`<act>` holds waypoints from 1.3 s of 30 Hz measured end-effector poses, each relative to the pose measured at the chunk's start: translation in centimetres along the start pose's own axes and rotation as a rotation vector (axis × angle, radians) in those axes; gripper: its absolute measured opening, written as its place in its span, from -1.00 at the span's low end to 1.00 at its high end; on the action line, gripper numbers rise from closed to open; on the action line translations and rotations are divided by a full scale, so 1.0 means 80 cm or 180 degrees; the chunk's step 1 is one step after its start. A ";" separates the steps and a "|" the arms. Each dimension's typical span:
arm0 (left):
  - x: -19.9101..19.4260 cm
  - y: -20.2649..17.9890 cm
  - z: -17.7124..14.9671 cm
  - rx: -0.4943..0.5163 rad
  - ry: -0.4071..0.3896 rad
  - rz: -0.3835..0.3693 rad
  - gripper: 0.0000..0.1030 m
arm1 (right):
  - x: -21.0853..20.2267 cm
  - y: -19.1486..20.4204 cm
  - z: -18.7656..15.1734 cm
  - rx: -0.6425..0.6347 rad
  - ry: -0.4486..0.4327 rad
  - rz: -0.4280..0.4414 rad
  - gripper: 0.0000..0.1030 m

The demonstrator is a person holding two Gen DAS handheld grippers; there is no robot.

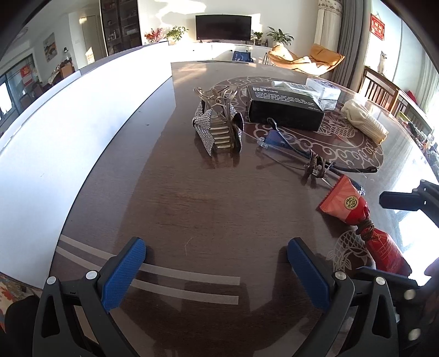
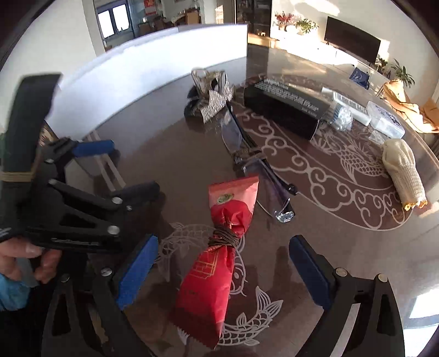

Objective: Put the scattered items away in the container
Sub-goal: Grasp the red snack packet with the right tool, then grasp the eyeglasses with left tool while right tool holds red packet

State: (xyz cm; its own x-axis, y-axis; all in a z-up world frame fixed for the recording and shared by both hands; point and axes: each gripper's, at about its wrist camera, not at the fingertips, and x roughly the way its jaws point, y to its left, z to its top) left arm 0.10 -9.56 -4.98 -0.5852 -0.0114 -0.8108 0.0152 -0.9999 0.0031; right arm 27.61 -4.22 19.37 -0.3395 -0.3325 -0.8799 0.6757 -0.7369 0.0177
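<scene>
Sunlit living room behind, with a dark television [image 1: 223,27], potted plants and a tan lounge chair [image 1: 304,61]. Nearer, a dark wooden table [image 1: 170,197] with pale scroll and fish inlays, glossy, crossed by long shadows.

Left gripper [image 1: 216,274]: spread wide, blue-padded fingers [image 1: 123,274] low over bare tabletop, nothing between them. Right gripper [image 2: 222,274]: likewise spread wide, fingers on either side of a red packet [image 2: 216,261] without touching it. Packet flat on the table over a fish inlay, cinched at the middle by a dark brown hair tie [image 2: 223,237], serrated ends pointing toward and away from the camera. Same packet at the right edge of the left wrist view [image 1: 359,219].

Just beyond the packet: blue-framed glasses [image 1: 288,145] lying folded, another small dark tie looped round one temple. Farther back, a clear hair claw clip [image 1: 219,123] with rhinestone bows, standing upright, apart from the rest. Right of it a black rectangular box [image 1: 285,107] with white print, lying flat. Behind the box, a white remote control [image 1: 293,86] and a clear plastic container [image 1: 323,89], touching or nearly so; contents too small to tell. Off to the right, a rolled cream knitted item [image 1: 365,120], alone near the table edge.

Fingers of a hand [image 2: 24,261] and a blue sleeve at the left edge of the right wrist view, around the left gripper's handle.
</scene>
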 end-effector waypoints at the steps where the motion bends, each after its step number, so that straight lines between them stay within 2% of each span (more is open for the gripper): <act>1: 0.000 0.000 -0.001 0.0001 -0.0018 0.0000 1.00 | 0.003 0.003 0.000 -0.0030 -0.0047 -0.0074 0.84; 3: -0.001 0.000 -0.003 -0.0007 -0.0056 0.0006 1.00 | -0.002 0.006 -0.002 -0.0053 -0.0148 -0.0039 0.49; 4: -0.001 0.000 -0.004 -0.0015 -0.0076 0.0014 1.00 | -0.009 0.004 -0.004 -0.0047 -0.0205 -0.0085 -0.32; 5: -0.001 -0.001 -0.004 -0.0028 -0.0092 0.0025 1.00 | -0.012 0.001 -0.006 -0.0031 -0.0196 -0.0139 -0.60; 9: -0.002 -0.011 0.003 -0.0156 0.0050 0.0008 1.00 | -0.026 -0.030 -0.032 0.0076 -0.0192 -0.0305 -0.60; 12: -0.010 -0.033 0.012 -0.0425 0.0119 -0.0468 1.00 | -0.043 -0.065 -0.061 0.0246 -0.0220 -0.0412 -0.59; 13: -0.008 -0.045 0.019 -0.0498 0.0151 -0.0478 1.00 | -0.048 -0.074 -0.071 0.0289 -0.0230 -0.0446 -0.59; 17: 0.020 -0.099 0.054 -0.0797 0.0370 -0.0164 1.00 | -0.062 -0.103 -0.093 0.0435 -0.0292 -0.0560 -0.58; 20: 0.044 -0.127 0.072 -0.1048 0.0521 0.0293 1.00 | -0.067 -0.110 -0.103 0.0626 -0.0392 -0.0508 -0.58; 23: 0.058 -0.147 0.087 -0.1144 0.0605 0.0472 1.00 | -0.068 -0.108 -0.107 0.0655 -0.0499 -0.0551 -0.57; 26: 0.066 -0.157 0.094 -0.1156 0.0758 0.0558 1.00 | -0.069 -0.108 -0.112 0.0666 -0.0622 -0.0524 -0.55; 29: 0.061 -0.155 0.093 -0.1251 0.0652 0.0519 1.00 | -0.068 -0.109 -0.115 0.0637 -0.0699 -0.0511 -0.55; 33: 0.071 -0.160 0.101 -0.0946 0.0615 0.0547 1.00 | -0.066 -0.110 -0.115 0.0627 -0.0749 -0.0491 -0.54; 37: 0.067 -0.161 0.111 -0.1415 0.0680 0.0470 1.00 | -0.064 -0.109 -0.114 0.0622 -0.0794 -0.0506 -0.54; 39: 0.068 -0.171 0.124 -0.1565 0.0679 0.0529 1.00 | -0.064 -0.109 -0.113 0.0626 -0.0794 -0.0502 -0.54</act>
State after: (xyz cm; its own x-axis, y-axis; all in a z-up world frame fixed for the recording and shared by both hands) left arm -11.34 3.93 -3.57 -0.3664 -0.1150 -0.9233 0.4995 -0.8615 -0.0909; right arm 29.33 9.24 19.39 -0.5954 -0.3212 -0.7365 0.4716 -0.8818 0.0033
